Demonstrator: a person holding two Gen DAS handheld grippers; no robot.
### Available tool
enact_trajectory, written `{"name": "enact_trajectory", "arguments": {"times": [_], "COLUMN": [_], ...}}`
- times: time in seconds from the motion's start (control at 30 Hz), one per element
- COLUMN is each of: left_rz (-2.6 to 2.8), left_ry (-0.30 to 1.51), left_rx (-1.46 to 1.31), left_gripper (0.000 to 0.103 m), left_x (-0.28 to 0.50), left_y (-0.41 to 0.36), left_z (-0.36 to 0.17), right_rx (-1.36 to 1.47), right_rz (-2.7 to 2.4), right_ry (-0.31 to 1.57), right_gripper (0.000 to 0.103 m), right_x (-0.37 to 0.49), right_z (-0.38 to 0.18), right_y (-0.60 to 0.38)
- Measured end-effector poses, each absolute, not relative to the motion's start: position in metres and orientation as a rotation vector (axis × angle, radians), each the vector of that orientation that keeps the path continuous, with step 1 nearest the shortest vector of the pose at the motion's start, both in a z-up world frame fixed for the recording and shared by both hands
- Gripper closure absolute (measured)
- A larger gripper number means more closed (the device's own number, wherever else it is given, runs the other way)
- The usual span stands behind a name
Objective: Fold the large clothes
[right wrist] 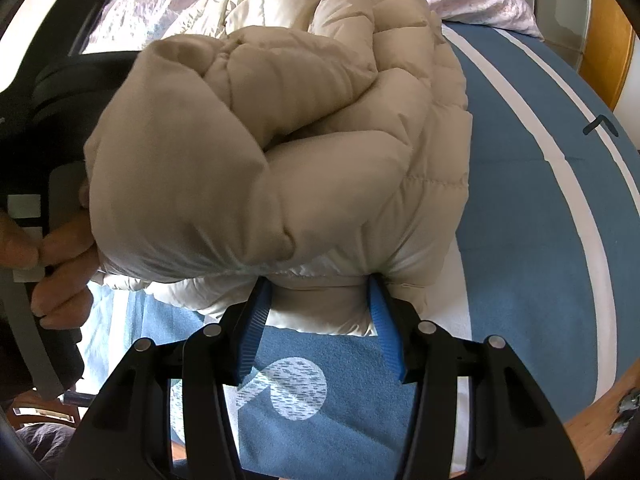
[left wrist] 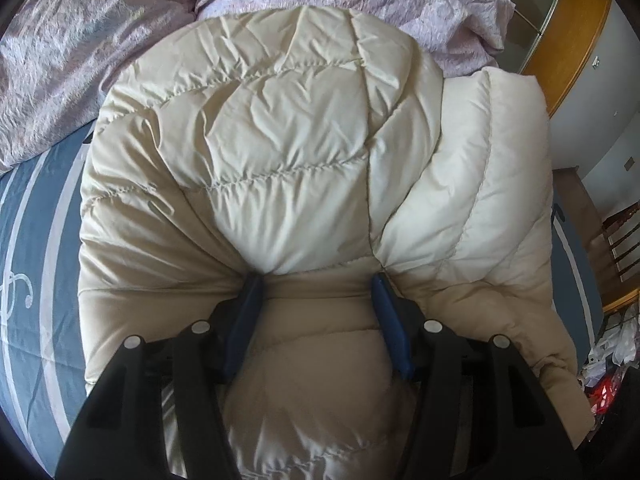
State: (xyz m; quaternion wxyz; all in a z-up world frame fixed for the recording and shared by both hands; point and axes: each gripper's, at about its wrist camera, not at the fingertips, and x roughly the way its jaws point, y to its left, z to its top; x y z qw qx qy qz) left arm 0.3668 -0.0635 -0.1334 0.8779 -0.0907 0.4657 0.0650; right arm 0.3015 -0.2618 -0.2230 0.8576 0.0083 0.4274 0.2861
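A puffy cream and beige quilted jacket [left wrist: 304, 152] lies bunched and doubled over on the bed. In the left wrist view my left gripper [left wrist: 316, 280] is shut on a thick beige fold at the jacket's near side, and the padding bulges between its blue fingers [left wrist: 244, 320]. In the right wrist view the same jacket [right wrist: 280, 152] rises in a heap. My right gripper [right wrist: 319, 286] is shut on its lower edge, with beige fabric squeezed between the blue pads [right wrist: 384, 320]. At the left edge a person's hand [right wrist: 60, 256] grips the other tool's black body [right wrist: 40, 92].
The bed has a blue sheet with white stripes [left wrist: 32, 280] [right wrist: 540, 240]. A crumpled lilac duvet [left wrist: 80, 60] lies behind the jacket. A wooden wardrobe [left wrist: 568, 40], a chair [left wrist: 624, 240] and floor clutter [left wrist: 608, 380] stand at the right. Wooden floor [right wrist: 600, 420] shows past the bed's edge.
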Motion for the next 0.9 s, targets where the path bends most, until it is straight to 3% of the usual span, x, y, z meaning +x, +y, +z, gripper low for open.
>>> {"name": "enact_trajectory", "arguments": {"times": [0.67, 0.9], "left_rz": [0.146, 0.133], "left_ry": [0.941, 0.917], "left_rx": [-0.151, -0.16], "left_gripper": [0.044, 0.042], "left_x": [0.358, 0.35], "left_y": [-0.07, -0.067], "left_z": [-0.127, -0.118], "right_rx": [0.005, 0.046], "right_rz": [0.582, 0.433], "right_ry": [0.907, 0.868], "right_gripper": [0.05, 0.051], "right_x": [0.306, 0.317], "right_z": [-0.218, -0.199], "right_y": [-0.265, -0.308]}}
